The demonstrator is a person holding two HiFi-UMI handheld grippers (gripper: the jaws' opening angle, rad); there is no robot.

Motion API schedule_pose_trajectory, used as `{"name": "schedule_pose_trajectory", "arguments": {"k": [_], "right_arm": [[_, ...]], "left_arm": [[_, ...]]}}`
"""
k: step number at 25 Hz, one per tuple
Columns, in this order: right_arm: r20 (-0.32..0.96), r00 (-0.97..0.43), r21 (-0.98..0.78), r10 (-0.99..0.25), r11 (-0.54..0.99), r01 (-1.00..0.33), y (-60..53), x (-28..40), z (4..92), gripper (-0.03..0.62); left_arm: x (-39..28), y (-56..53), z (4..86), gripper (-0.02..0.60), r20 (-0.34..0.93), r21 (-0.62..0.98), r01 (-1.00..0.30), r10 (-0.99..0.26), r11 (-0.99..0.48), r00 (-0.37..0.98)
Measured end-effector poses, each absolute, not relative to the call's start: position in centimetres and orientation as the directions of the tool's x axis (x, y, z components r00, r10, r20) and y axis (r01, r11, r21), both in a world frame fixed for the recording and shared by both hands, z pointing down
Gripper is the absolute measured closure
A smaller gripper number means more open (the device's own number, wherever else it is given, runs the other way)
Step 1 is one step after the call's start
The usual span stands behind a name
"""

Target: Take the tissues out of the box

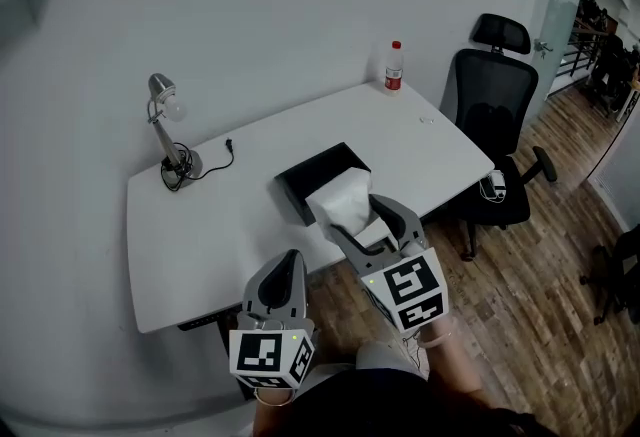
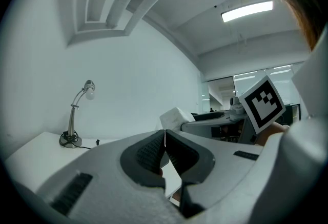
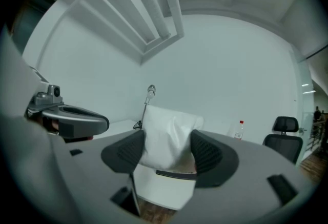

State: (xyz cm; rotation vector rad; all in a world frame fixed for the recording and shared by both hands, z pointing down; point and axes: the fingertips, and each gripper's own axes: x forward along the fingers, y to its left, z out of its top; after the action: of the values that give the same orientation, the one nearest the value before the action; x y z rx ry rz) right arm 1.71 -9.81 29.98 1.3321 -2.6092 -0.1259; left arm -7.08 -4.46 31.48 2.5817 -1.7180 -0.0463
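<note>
Tissues [image 1: 342,197]: white wad, clamped between the two pads of the right hand-held gripper [image 1: 360,220]. The right gripper view shows the jaws wide apart with both pads pressing the wad's sides [image 3: 169,133]. The wad sits over the near end of the black box [image 1: 308,177]. Can't tell whether its lower edge is clear of the box.

The box is open-topped and lies at an angle near the front edge of the white surface [image 1: 200,225].

The left hand-held gripper [image 1: 291,260] is closed, jaw tips touching with nothing between them, as the left gripper view [image 2: 164,138] shows. It's held low in front of the person, just off the front edge of the surface and left of the right one, not touching box or tissues.

On the surface:
- Desk lamp [image 1: 163,125] at the back left corner, with its cord and plug [image 1: 228,147] lying beside it.
- Red-capped bottle [image 1: 394,66] at the far edge.

Black office chair [image 1: 497,125] stands at the right end, on a wood floor [image 1: 530,315].
</note>
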Motion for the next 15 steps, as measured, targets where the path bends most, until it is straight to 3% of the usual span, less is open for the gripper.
{"name": "schedule_pose_trajectory", "arguments": {"k": [15], "right_arm": [[0.124, -0.618, 0.184, -0.776, 0.630, -0.754, -4.8, 5.2, 29.3, 0.299]], "left_arm": [[-2.5, -0.5, 31.0, 0.554, -0.006, 0.041, -0.927, -0.928, -0.372, 0.372]]}}
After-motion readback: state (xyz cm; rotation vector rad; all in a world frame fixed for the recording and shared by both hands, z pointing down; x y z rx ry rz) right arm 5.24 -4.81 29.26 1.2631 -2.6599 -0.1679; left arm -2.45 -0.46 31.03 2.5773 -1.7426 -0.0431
